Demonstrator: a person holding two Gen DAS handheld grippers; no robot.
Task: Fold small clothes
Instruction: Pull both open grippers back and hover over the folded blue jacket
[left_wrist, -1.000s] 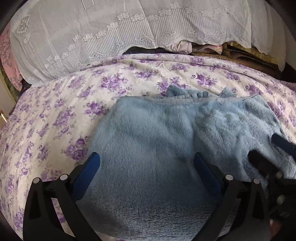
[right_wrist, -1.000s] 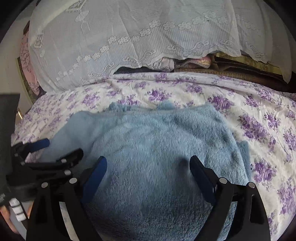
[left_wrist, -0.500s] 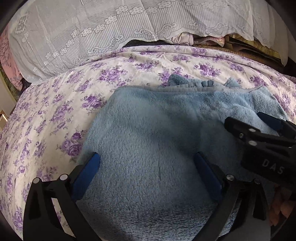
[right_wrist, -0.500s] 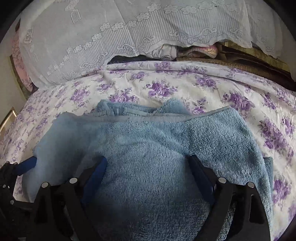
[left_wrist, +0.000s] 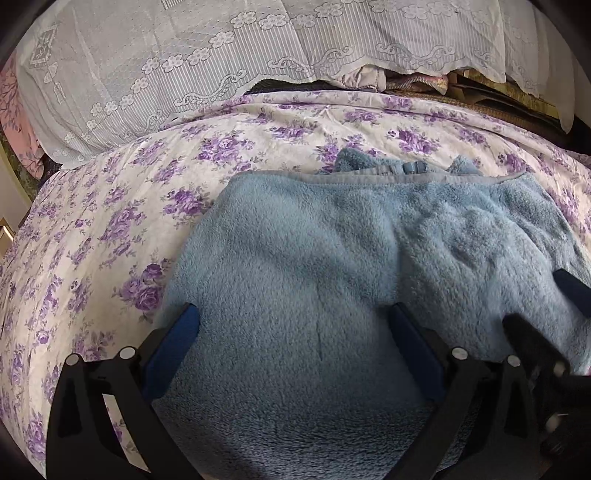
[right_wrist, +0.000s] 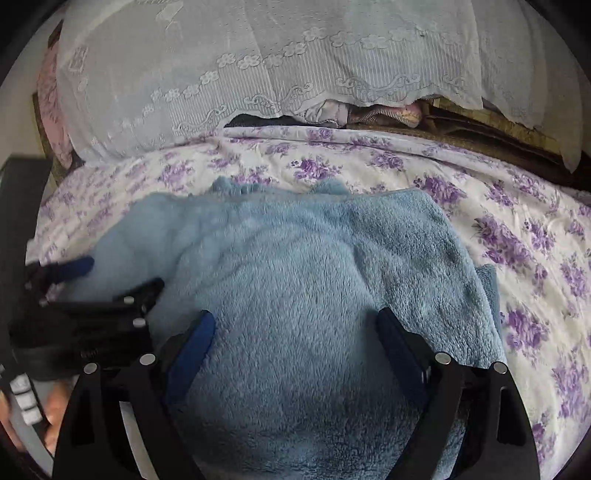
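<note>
On floral sheet (left_wrist: 110, 221) | fleece garment (left_wrist: 314, 277) under both spread tongs

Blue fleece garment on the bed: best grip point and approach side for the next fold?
Probably the far hem of the blue fleece garment, the flat bound edge running straight across. Come from above, one gripper toward each end of that hem. It is thin there, whereas the near part is bulky and rounded. Both sets of jaws stand wide, pinching nothing.
</note>
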